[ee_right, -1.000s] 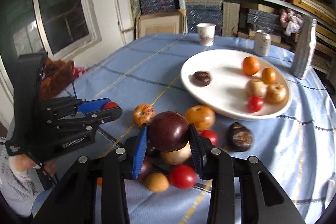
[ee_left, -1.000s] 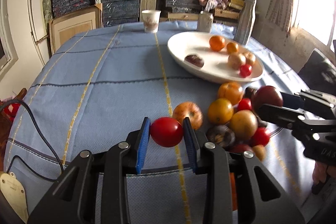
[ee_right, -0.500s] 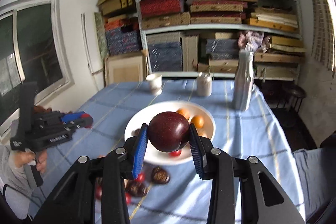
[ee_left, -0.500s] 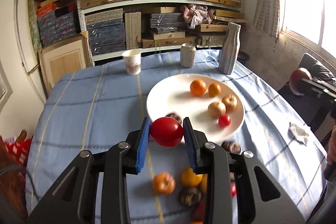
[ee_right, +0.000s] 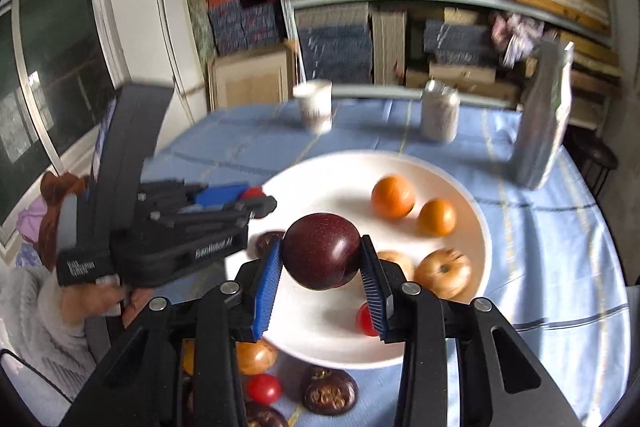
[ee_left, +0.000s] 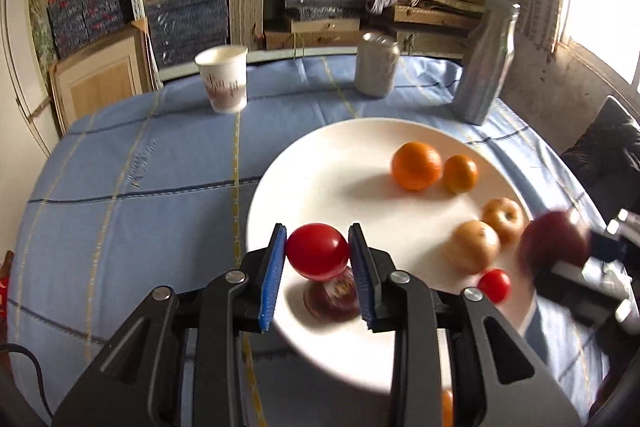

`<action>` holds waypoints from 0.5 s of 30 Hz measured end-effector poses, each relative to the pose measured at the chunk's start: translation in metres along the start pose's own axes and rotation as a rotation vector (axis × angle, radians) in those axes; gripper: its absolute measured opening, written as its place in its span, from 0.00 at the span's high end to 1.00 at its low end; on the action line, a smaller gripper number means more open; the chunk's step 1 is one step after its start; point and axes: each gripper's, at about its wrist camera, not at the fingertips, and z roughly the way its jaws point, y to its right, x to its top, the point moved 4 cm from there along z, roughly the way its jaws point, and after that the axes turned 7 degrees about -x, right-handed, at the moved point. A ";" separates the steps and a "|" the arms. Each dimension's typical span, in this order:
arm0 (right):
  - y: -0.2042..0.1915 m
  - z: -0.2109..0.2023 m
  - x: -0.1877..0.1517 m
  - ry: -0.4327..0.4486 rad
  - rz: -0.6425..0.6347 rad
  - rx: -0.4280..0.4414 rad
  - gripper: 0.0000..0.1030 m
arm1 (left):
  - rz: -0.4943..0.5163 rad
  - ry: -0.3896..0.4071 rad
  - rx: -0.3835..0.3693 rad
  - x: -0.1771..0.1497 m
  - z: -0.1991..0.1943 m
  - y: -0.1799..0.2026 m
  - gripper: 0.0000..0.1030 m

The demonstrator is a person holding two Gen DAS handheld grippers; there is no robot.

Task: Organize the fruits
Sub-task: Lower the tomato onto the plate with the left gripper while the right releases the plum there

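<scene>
bare plate centre lies below left hand-held gripper clamping tomato, right hand-held gripper clamping plum.

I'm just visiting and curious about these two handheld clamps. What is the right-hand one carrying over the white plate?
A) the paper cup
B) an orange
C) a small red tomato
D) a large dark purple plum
D: in the right wrist view the right gripper has its blue pads pressed on a large dark purple plum above the white plate; the red tomato is in the left gripper.
</scene>
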 end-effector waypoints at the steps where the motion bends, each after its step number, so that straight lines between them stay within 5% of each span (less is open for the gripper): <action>1: -0.001 0.010 -0.003 -0.018 0.002 -0.002 0.62 | -0.007 -0.007 -0.007 0.000 0.006 -0.002 0.70; 11: -0.003 0.052 -0.019 -0.110 0.000 -0.019 0.60 | -0.040 -0.060 -0.076 0.004 0.039 -0.008 0.68; 14: -0.004 0.047 -0.016 -0.095 -0.010 -0.020 0.59 | -0.024 -0.038 -0.057 0.007 0.034 -0.005 0.46; 15: -0.003 0.044 -0.012 -0.081 -0.008 -0.023 0.59 | -0.019 -0.031 -0.054 0.008 0.030 -0.004 0.45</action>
